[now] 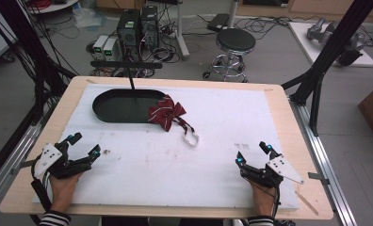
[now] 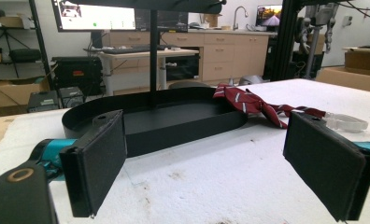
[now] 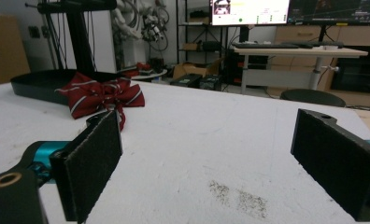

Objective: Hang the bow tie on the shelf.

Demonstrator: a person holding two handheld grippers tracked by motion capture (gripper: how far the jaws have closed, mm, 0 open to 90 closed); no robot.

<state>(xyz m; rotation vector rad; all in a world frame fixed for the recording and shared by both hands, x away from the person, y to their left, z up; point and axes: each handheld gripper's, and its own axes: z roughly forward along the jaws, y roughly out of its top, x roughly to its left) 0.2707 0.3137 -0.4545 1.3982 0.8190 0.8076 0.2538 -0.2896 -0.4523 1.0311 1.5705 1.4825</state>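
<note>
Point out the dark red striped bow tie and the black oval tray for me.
dark red striped bow tie (image 1: 166,111), high view, centre knot.
black oval tray (image 1: 110,108), high view, bare floor left of the post.

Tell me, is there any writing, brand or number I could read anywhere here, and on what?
None can be read.
Monitor in the left gripper view: its windows and text are too small and blurred.
Monitor in the right gripper view: the same, blurred.
Bow tie, black tray, both hand-held grippers: no lettering that I can see.
</note>
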